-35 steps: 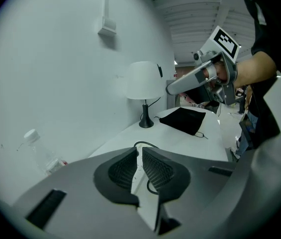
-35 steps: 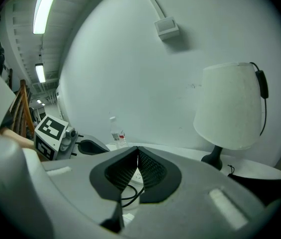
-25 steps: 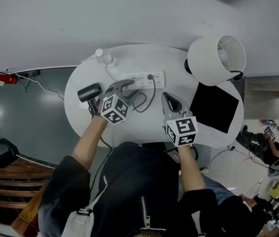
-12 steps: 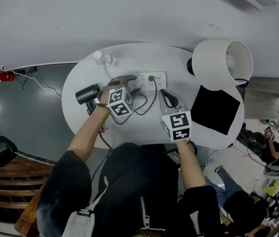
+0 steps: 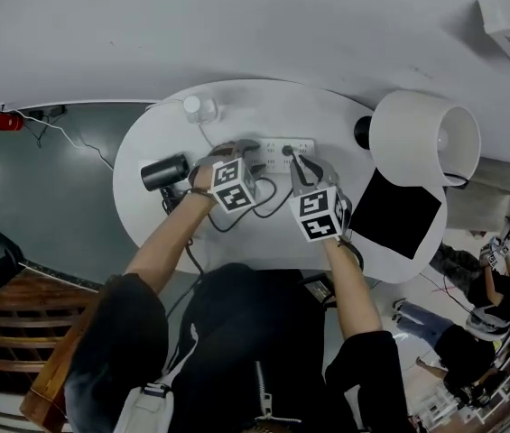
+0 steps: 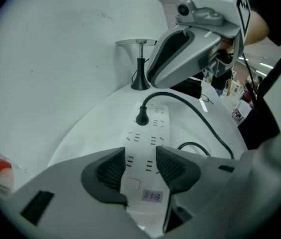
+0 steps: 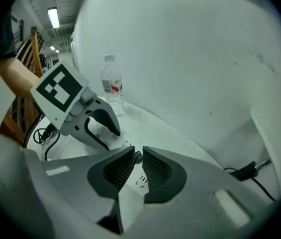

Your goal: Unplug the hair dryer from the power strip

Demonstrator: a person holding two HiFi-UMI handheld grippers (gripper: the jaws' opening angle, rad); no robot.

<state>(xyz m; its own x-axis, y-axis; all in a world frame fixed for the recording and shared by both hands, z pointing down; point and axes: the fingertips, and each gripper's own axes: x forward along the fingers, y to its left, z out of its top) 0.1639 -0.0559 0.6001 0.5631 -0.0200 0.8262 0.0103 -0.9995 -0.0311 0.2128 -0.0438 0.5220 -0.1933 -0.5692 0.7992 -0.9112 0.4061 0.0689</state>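
A white power strip (image 5: 277, 148) lies across the round white table (image 5: 146, 215), with a black plug (image 5: 286, 151) in it. The plug's cord (image 5: 273, 197) loops back to the black hair dryer (image 5: 164, 171) at the left. My left gripper (image 5: 241, 149) is open; its jaws have just been opening. They straddle the strip's near end (image 6: 147, 148), and the pads (image 6: 113, 168) are not seen pressing on it. My right gripper (image 5: 301, 163) hovers by the plug (image 7: 138, 157), its jaws a narrow gap apart with nothing between them.
A water bottle (image 5: 196, 106) stands at the table's far left. A white lamp (image 5: 426, 138) and a black flat pad (image 5: 394, 213) occupy the right side. The lamp's base (image 6: 140, 81) stands just past the strip. A grey wall rises behind the table.
Both grippers have dropped and moved farther onto the table, toward the power strip. The right one came up and left to the plug. The left one now stands over the strip's end.
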